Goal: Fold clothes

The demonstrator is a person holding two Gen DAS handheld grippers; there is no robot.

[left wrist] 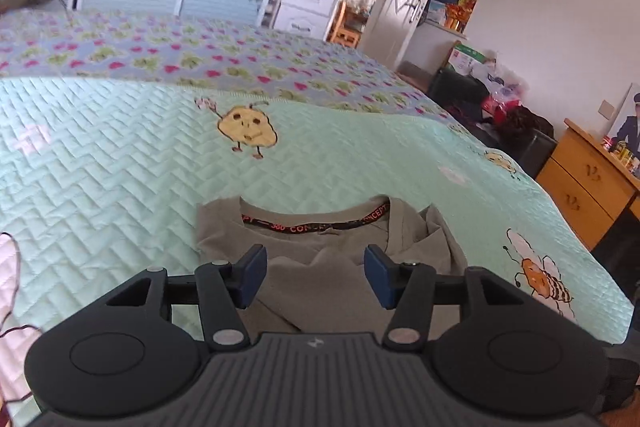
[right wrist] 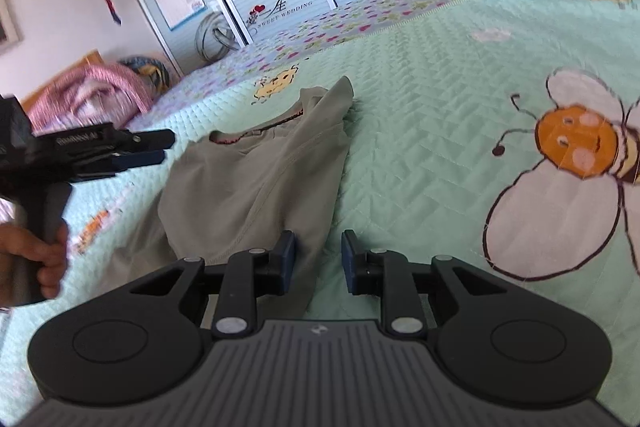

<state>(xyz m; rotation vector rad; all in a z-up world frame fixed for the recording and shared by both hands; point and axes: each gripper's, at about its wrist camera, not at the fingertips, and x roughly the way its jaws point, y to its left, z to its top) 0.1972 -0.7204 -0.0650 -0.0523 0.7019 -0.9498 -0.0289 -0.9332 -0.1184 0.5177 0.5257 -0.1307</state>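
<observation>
Left wrist view: the shirt (left wrist: 320,267) lies partly folded on the mint quilt (left wrist: 120,167), neckline away from the camera, one side already turned in and bunched at the right. The left gripper (left wrist: 315,277) hovers over it with its fingers spread and nothing between the pads; the cloth sits below and ahead of them, apparently untouched. My guess is that it has let go and stands clear for the next fold.

Right wrist view: at the far left a hand (right wrist: 36,259) holds the left gripper (right wrist: 156,147) level above the quilt (right wrist: 440,107), beside the shirt's (right wrist: 260,179) collar end and apart from it. The right gripper (right wrist: 318,261) sits low at the shirt's near right edge, fingers partly closed with a gap between them. The left finger (right wrist: 286,259) overlaps the fabric edge, while the right one is over bare quilt; whether cloth is pinched I cannot tell. Probably it is placed to take that edge.
</observation>
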